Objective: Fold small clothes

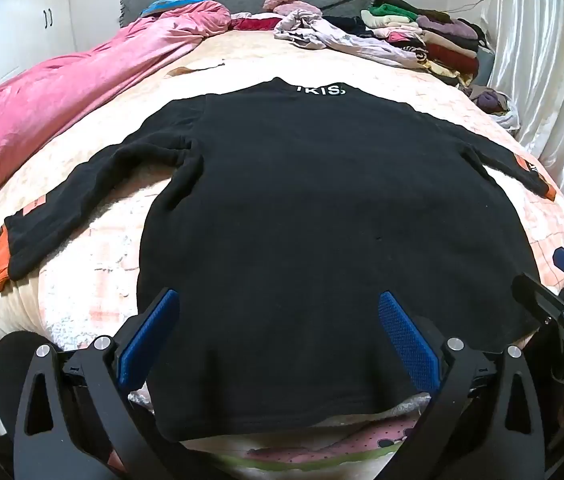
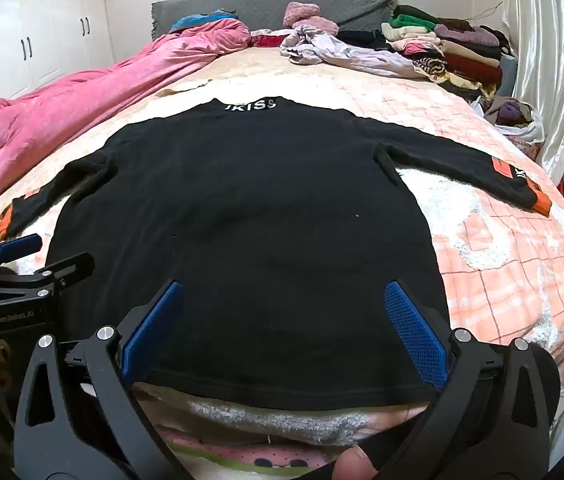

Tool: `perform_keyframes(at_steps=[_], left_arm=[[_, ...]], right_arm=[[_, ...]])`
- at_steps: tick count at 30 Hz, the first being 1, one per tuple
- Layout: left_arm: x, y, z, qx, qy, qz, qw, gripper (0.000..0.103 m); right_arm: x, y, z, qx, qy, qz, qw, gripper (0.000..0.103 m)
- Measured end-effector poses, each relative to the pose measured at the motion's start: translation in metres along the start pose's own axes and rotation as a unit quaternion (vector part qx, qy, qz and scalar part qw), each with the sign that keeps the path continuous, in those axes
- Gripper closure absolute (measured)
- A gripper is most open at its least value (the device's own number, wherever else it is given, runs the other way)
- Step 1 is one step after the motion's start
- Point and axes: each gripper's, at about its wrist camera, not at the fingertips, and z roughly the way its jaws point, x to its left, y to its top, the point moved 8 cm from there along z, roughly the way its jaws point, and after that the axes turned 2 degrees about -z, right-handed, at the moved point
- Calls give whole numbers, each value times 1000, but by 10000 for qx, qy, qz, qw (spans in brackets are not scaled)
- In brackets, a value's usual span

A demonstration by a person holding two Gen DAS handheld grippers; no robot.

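Observation:
A black long-sleeved top (image 1: 302,200) lies spread flat on the bed, collar with white letters at the far end, both sleeves out to the sides, orange cuffs at the ends. It also shows in the right wrist view (image 2: 241,208). My left gripper (image 1: 277,300) is open and empty, above the hem on the left half. My right gripper (image 2: 282,290) is open and empty, above the hem on the right half. Each gripper shows at the edge of the other's view: the right gripper (image 1: 562,280) and the left gripper (image 2: 33,256).
The bed (image 2: 502,264) has a peach checked cover. A pink quilt (image 1: 61,92) lies along the left side. A pile of loose clothes (image 1: 322,32) and stacks of folded clothes (image 1: 434,36) sit at the far end. White curtains (image 2: 554,60) hang on the right.

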Motion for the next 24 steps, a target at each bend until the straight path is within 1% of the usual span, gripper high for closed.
perform_keyframes(at_steps=[16, 24], left_arm=[[6, 0, -3, -19, 56, 44, 10000, 4], [2, 2, -1, -14, 80, 62, 9999, 4]], right_arm=[[-1, -1, 1, 23, 4, 13, 10000, 8], [-1, -1, 0, 18, 7, 8, 10000, 8]])
